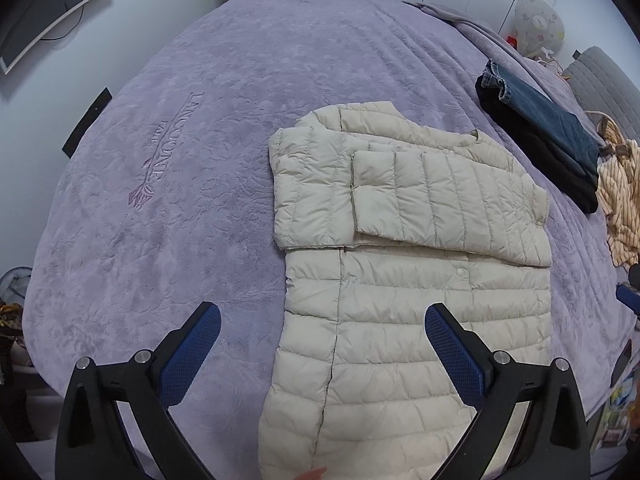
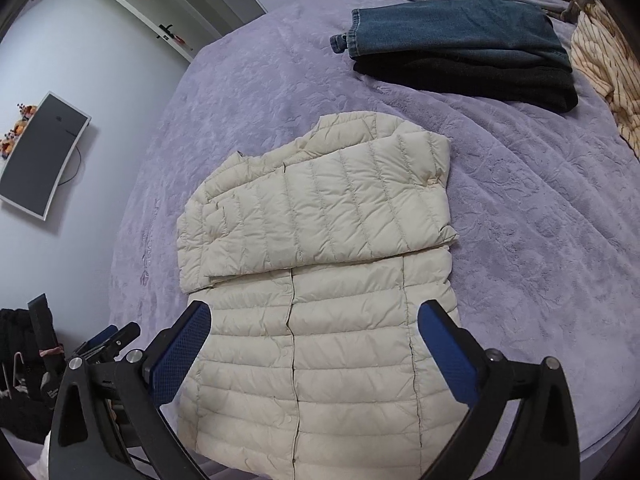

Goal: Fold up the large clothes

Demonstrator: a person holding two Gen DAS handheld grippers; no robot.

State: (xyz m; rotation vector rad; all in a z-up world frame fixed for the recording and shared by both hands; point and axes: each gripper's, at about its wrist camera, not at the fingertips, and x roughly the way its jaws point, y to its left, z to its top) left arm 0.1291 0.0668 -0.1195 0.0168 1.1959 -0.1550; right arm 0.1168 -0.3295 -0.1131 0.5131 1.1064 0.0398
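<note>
The puffer jacket's (image 1: 400, 320) near hem runs off the bottom edge in the left wrist view, and its chest and upper snaps lie hidden under the folded sleeves (image 2: 320, 208). The black garment (image 2: 472, 76) is mostly covered by the jeans (image 2: 452, 26) stacked on it. The striped cloth (image 1: 622, 196) is cut off at the right edge. The wall screen (image 1: 48, 4) is cropped at the far left corner. The embroidered lettering on the bed cover (image 1: 160, 148) is only partly legible.
</note>
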